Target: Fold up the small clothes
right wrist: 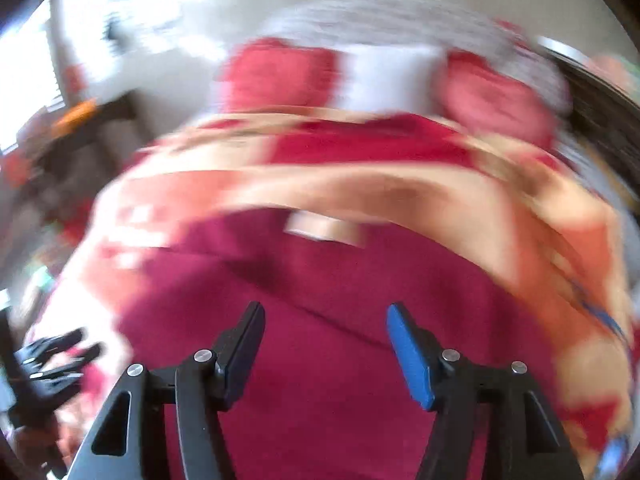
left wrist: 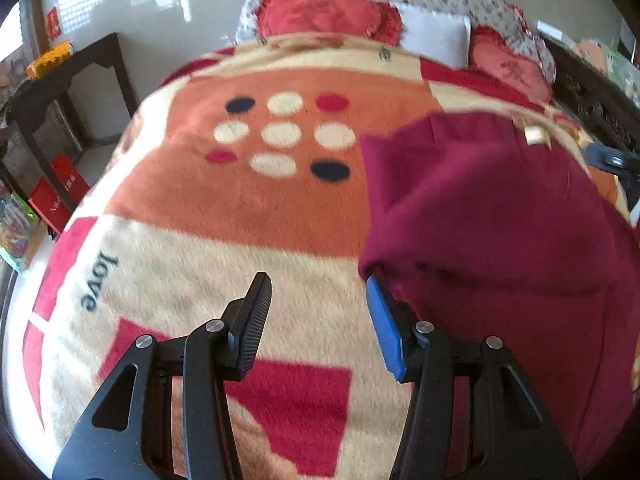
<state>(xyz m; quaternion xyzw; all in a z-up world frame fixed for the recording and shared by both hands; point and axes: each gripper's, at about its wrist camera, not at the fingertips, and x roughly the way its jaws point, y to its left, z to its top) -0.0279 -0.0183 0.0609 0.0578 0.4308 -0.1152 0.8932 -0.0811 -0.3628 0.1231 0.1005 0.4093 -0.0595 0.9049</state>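
Note:
A dark maroon garment (left wrist: 492,216) lies on a fleece blanket (left wrist: 224,216) on a bed, at the right of the left wrist view, with a small tag (left wrist: 535,135) at its far edge. My left gripper (left wrist: 318,286) is open and empty, just left of the garment's near left corner; its blue finger (left wrist: 384,328) is at the cloth's edge. The right wrist view is blurred. My right gripper (right wrist: 324,314) is open and empty above the garment (right wrist: 320,288). Part of the right gripper shows at the right edge of the left wrist view (left wrist: 610,158).
Red pillows (left wrist: 320,14) and a white one (left wrist: 436,36) lie at the head of the bed. A dark wooden table (left wrist: 64,80) stands to the left, with red boxes (left wrist: 56,196) on the floor. A dark carved bed frame (left wrist: 596,108) runs along the right.

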